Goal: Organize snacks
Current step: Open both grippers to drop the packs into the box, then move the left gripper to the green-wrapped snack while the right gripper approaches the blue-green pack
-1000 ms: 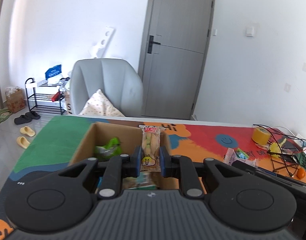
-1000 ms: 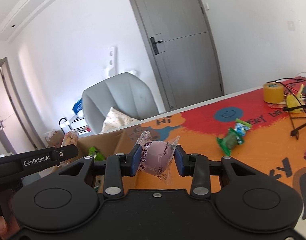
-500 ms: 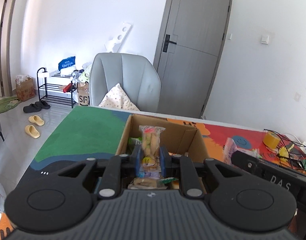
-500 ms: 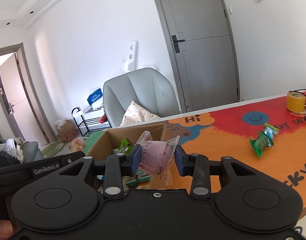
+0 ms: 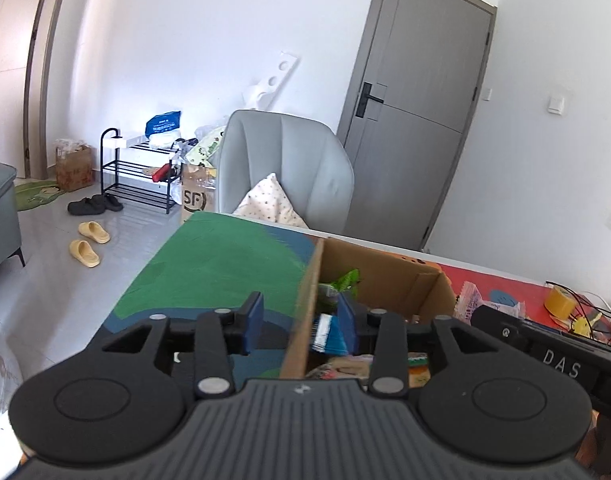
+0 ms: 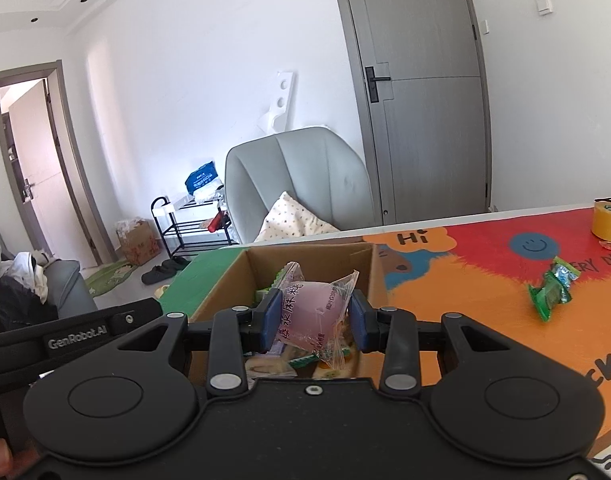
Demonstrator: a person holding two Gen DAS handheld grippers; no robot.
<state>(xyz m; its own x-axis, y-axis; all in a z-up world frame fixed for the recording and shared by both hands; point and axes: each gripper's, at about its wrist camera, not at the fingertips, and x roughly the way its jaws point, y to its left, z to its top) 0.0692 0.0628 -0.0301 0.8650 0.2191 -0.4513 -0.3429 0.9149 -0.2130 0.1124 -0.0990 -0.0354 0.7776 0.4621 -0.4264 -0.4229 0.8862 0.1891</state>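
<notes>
An open cardboard box [image 5: 389, 276] holds several snack packets, among them a green one [image 5: 347, 280]. My left gripper [image 5: 299, 322] hovers astride the box's left wall; its jaws are opening, with only the wall edge and no snack between them. My right gripper [image 6: 312, 320] is shut on a pink translucent packet [image 6: 305, 304] just above the same box [image 6: 221, 288]. Two green packets [image 6: 549, 292] lie on the orange mat to the right. The left gripper's body [image 6: 77, 332] shows at the left in the right wrist view.
A yellow tape roll [image 6: 607, 220] stands at the table's far right. A grey chair [image 5: 285, 172] with a dotted cushion sits behind the table. The right gripper's body [image 5: 545, 354] reaches in beside the box. A shoe rack [image 5: 137, 176] and slippers are on the floor to the left.
The left gripper let go of the long biscuit packet, opened, and slid left across the box's wall. The right gripper carried the pink packet leftward until it hung over the box.
</notes>
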